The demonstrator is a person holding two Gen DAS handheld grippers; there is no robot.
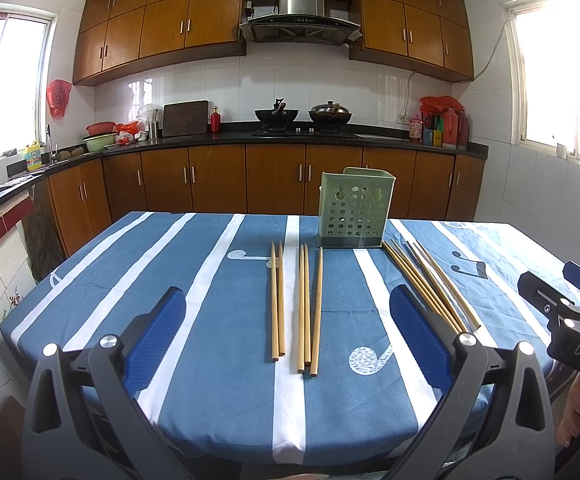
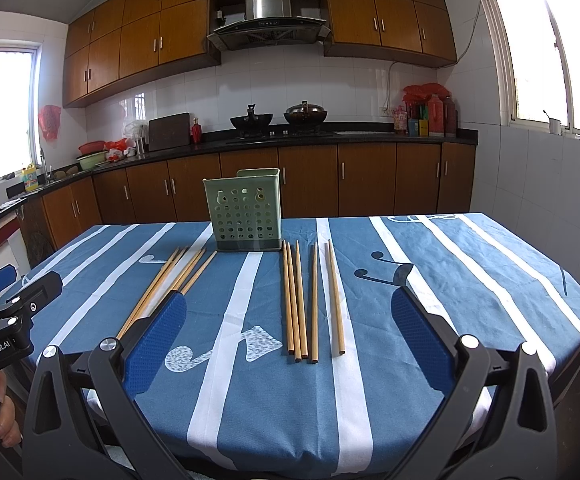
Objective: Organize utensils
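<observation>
Blue striped tablecloth (image 1: pixel 193 320), prob. home kitchen.

Count on table (image 1: pixel 137 280):
- Chopsticks, left group (image 1: pixel 296 304): 5, lying lengthwise at the table's middle.
- Chopsticks, right group (image 2: pixel 310 300): 5, lying lengthwise toward the right edge.
- Total chopsticks: 10.
- Green perforated utensil holder (image 1: pixel 354 210): 1, upright near the far edge.
- Grippers in view: 2, left gripper (image 1: pixel 290 332) and right gripper (image 2: pixel 290 332).
</observation>
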